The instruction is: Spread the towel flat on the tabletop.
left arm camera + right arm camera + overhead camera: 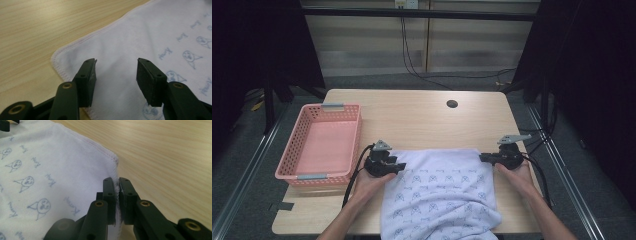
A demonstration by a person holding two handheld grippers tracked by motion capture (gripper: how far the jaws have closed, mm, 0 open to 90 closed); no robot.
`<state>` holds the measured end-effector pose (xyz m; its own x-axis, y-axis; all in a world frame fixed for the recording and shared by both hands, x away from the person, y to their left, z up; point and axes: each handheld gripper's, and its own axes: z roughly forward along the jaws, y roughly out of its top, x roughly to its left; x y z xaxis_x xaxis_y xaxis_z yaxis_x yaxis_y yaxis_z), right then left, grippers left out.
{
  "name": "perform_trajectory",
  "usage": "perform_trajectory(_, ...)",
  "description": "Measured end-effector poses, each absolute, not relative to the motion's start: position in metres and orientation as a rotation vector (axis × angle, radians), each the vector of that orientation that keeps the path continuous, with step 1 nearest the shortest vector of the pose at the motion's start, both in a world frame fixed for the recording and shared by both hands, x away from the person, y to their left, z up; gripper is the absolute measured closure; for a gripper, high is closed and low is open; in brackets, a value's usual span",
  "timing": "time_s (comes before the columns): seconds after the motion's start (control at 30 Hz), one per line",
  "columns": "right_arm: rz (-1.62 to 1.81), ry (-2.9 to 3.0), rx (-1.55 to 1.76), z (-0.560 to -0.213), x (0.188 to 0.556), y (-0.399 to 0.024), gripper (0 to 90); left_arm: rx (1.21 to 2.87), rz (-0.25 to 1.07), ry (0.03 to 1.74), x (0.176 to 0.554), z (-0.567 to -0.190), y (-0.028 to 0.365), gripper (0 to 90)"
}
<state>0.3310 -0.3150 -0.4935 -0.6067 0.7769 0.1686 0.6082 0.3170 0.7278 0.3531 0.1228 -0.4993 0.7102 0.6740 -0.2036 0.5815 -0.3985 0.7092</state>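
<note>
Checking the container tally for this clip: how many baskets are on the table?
1. A pink basket stands on the table's left side, beside the left gripper, apart from the white printed cloth. Anything hidden under the cloth cannot be told.

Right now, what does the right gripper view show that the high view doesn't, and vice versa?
Right gripper view alone: the right claw is shut on the towel, its hem pinched between the black pads near the corner, with stitching and small printed faces legible.

High view alone: the pink basket at the table's left side, the left claw at the towel's other far corner, the person's hands, and the towel hanging over the near edge.

Both: the printed towel lying flat on the wooden table.
</note>
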Motion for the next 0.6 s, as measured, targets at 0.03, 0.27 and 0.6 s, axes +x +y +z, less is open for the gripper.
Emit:
perform_trajectory(0.03, 1.158, 2.363, 1.273, -0.494, 0.329, -0.317, 84.7, 2.093, 0.169, 0.966, 0.354, -0.5, 0.122, 48.5)
perform_trajectory(0.27, 1.163, 2.369, 1.266, -0.495, 0.328, -0.319, 84.4, 2.056, 0.194, 1.014, 0.37, -0.503, 0.124, 42.4)
perform_trajectory(0.6, 1.164, 2.377, 1.269, -0.495, 0.328, -0.318, 84.0, 2.081, 0.233, 1.012, 0.373, -0.505, 0.133, 38.0)
